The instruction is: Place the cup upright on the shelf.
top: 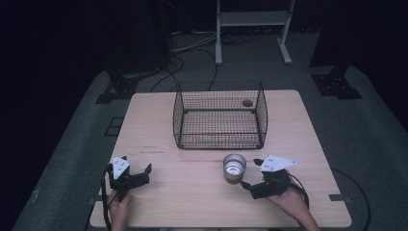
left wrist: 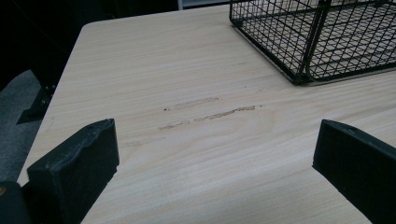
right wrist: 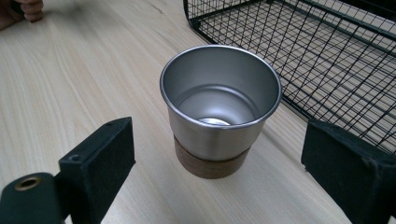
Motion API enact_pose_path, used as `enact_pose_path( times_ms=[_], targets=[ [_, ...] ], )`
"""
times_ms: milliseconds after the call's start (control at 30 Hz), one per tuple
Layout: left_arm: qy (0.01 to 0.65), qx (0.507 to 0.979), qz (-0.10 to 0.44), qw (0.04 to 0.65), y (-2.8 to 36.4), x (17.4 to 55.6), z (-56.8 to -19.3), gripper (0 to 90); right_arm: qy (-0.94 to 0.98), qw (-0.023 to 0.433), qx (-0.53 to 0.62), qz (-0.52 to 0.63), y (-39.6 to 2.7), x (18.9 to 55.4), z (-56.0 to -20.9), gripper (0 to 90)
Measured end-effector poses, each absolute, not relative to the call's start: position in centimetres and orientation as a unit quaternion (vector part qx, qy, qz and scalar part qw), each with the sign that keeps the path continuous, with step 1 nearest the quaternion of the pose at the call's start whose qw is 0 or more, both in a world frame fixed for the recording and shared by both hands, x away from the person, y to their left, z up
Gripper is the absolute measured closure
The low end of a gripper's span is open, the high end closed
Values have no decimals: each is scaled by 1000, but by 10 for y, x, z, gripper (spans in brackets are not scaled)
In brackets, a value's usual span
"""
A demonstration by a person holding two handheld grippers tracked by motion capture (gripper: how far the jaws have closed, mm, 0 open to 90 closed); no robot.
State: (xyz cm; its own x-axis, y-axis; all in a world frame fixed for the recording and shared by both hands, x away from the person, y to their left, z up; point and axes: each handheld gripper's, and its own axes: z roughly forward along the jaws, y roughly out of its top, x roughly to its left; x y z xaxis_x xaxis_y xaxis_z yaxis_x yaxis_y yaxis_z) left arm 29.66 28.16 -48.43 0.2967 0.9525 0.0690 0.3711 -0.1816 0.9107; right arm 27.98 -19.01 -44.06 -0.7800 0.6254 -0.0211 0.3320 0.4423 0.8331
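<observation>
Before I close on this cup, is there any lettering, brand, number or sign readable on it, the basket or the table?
None readable.
Shiny steel cup with brown wooden base: plain metal, no marking.
Black wire mesh basket: no tag or label.
Pale wooden table: bears scuff marks, not text.
Open right gripper and open left gripper: black pads unmarked.

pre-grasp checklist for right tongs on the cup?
1. Right tongs open wider than the cup: ok.
2. Cup upright on the table: ok.
3. Cup looks empty: ok.
4. Cup between the jaws: not ok, it stands just ahead of them.
5. Cup clear of the basket: ok, a gap shows.
6. Left tongs open and well away from the cup: ok.
</observation>
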Motion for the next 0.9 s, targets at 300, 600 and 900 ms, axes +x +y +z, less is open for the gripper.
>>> enact_pose_path(
  times_ms=[300,600,900],
  targets=[
    [482,687,344,420,282,296,-484,0,842,174,288,421,-183,287,-447,89],
    [484,686,343,422,282,296,-484,0,845,167,288,418,-178,293,-451,89],
    [484,685,343,422,282,296,-484,0,846,169,293,411,-171,299,-455,89]
  ],
)
